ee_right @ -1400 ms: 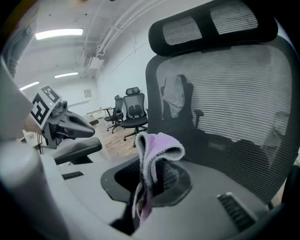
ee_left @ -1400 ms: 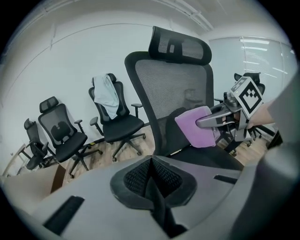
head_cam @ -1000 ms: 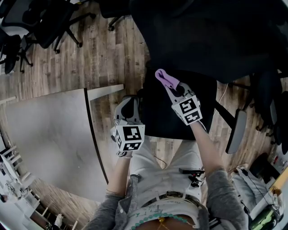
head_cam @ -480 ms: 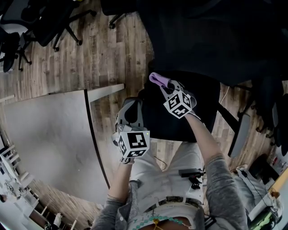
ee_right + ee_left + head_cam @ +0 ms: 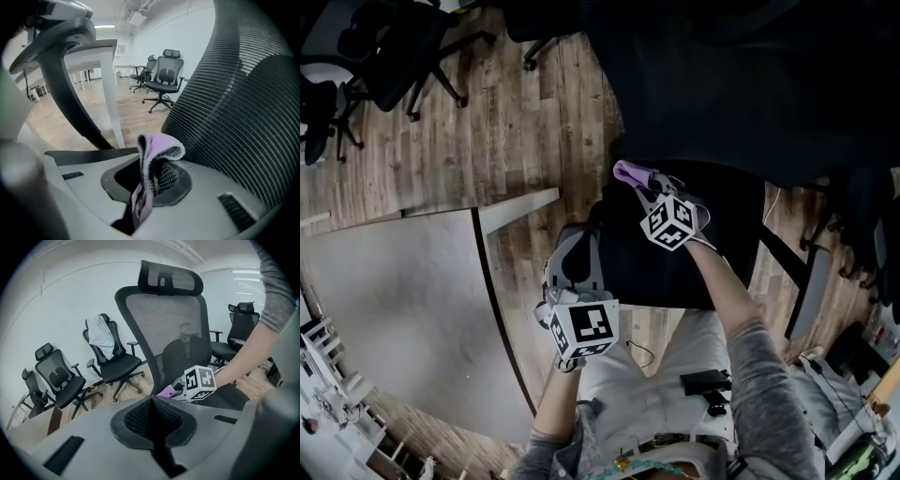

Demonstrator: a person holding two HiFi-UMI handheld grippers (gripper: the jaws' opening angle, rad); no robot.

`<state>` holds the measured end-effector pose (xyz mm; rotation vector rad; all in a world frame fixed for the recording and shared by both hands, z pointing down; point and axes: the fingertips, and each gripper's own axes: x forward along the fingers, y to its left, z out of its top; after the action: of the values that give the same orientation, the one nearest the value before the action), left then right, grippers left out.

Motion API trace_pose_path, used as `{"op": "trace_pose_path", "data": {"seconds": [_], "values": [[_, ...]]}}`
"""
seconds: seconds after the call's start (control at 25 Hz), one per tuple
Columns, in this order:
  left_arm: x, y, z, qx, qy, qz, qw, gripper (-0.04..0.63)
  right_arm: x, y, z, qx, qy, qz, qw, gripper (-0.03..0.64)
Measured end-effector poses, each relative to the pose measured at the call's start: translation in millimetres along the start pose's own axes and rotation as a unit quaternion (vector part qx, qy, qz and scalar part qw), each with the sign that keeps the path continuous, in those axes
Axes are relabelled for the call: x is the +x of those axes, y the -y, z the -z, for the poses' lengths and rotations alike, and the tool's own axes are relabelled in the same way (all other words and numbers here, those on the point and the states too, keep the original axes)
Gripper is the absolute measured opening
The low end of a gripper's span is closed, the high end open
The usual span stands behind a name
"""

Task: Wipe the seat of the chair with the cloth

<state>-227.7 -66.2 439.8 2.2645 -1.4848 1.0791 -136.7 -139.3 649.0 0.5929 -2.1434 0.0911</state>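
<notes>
With the cloth (image 5: 628, 172) clamped in our right gripper (image 5: 644, 186) at the far left corner of the seat (image 5: 727, 230), we should press it flat and sweep evenly, the left gripper (image 5: 578, 236) being closed and empty.

1. A brown wood-plank floor (image 5: 525, 131) carries everything.
2. A pale grey flat-topped table (image 5: 394, 300) stands at eight o'clock.
3. Black wheeled office chairs (image 5: 403, 47) stand at eleven.
4. A black-seated chair (image 5: 637, 262) stands near centre.

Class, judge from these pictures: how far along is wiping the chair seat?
Done: the cloth is clamped in the right gripper. In hand: it is at the far left corner of the seat. Left: wiping the seat; no cleaned area shows. The left gripper is shut, empty.
</notes>
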Motion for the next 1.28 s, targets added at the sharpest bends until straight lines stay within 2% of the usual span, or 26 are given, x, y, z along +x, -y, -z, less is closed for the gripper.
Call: {"op": "trace_pose_path", "data": {"seconds": [0.16, 0.36, 0.68, 1.16, 1.28], "values": [[2, 0, -2, -0.001, 0.002, 0.0, 1.0, 0.011, 17, -1, 5, -0.059, -0.02, 0.005, 0.998, 0.048], [2, 0, -3, 0.002, 0.002, 0.0, 1.0, 0.011, 31, -8, 4, -0.144, -0.037, 0.015, 0.989, 0.048], [1, 0, -1, 0.003, 0.002, -0.001, 1.0, 0.011, 53, -8, 16, -0.206, -0.071, 0.029, 0.975, 0.048], [2, 0, -2, 0.006, 0.001, -0.004, 1.0, 0.011, 62, -10, 25, -0.208, -0.086, 0.008, 0.974, 0.048], [1, -1, -2, 0.008, 0.0, -0.005, 1.0, 0.011, 61, -10, 27, -0.209, -0.087, 0.014, 0.974, 0.048]]}}
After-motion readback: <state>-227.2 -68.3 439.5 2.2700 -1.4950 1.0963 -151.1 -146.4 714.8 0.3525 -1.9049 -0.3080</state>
